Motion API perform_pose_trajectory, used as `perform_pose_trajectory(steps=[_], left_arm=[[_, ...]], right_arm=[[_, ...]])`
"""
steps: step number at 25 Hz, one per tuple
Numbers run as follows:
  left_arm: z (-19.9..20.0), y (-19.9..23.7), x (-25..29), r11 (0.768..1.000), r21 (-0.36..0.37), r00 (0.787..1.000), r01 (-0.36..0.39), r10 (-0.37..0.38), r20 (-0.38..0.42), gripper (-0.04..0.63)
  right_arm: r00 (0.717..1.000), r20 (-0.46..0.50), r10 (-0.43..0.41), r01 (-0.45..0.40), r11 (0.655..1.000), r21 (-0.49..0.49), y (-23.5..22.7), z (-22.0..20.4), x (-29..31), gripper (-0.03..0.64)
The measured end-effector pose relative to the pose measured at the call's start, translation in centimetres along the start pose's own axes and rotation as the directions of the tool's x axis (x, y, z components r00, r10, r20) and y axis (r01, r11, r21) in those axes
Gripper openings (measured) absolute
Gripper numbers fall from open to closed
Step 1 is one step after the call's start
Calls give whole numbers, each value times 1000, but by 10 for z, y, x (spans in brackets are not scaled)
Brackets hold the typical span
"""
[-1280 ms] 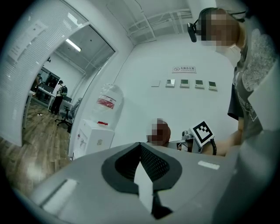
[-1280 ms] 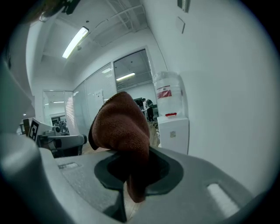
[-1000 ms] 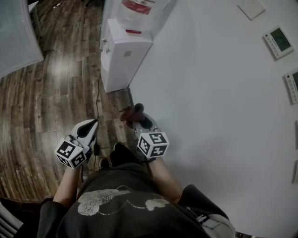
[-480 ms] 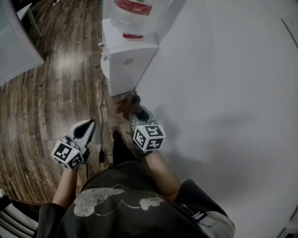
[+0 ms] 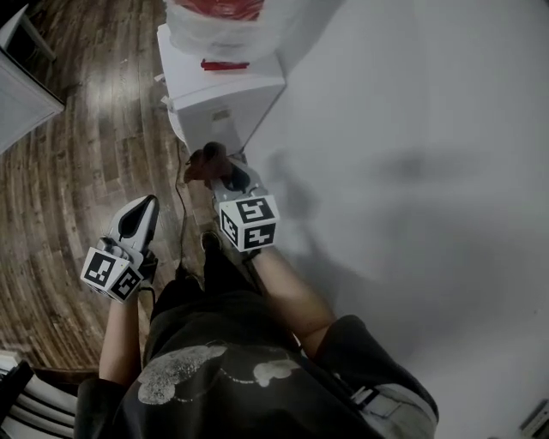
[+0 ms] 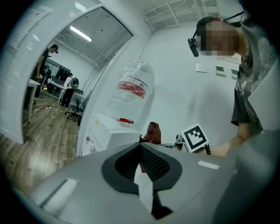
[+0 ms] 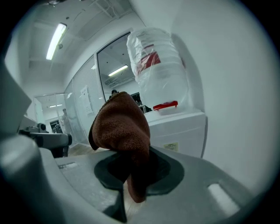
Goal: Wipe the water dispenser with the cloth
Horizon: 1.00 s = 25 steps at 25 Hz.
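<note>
Cloth (image 7: 120, 127) in right hand-held gripper (image 5: 221, 169) (pinch clear only in right gripper view)

Right gripper (image 5: 226, 171) reaches forward, its jaws pinching the brown cloth (image 7: 121, 127); left gripper (image 5: 144, 211) sits further back, jaws together, empty

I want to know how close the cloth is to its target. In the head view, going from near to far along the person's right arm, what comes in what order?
Right forearm → right gripper → cloth clamped in its jaws → water dispenser → bottle on top of it.
</note>
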<state>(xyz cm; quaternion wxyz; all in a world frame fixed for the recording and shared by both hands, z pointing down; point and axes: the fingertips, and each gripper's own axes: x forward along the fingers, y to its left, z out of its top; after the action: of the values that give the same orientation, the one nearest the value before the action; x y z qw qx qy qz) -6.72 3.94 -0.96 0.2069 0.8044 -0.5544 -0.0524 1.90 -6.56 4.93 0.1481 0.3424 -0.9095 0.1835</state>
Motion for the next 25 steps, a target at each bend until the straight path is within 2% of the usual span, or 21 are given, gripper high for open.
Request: perform_pose_trajectory(steps=[8, 12, 19, 25], left_arm=[[-5, 26, 18, 999, -29, 999, 39, -39, 3, 17], [-10, 39, 27, 998, -4, 998, 65, -65, -12, 17], [-44, 78, 51, 998, -4, 998, 58, -58, -7, 17], [-115, 132, 73, 999, -24, 999, 31, -32, -22, 17]], right_arm=[[997, 61, -51, 57, 993, -99, -8, 46, 59, 57], [993, 95, -67, 79, 989, -126, -9, 53, 91, 57], [987, 140, -74, 94, 985, -145, -20, 13, 128, 58], [992, 112, -63, 78, 987, -142, -45, -63, 163, 61]])
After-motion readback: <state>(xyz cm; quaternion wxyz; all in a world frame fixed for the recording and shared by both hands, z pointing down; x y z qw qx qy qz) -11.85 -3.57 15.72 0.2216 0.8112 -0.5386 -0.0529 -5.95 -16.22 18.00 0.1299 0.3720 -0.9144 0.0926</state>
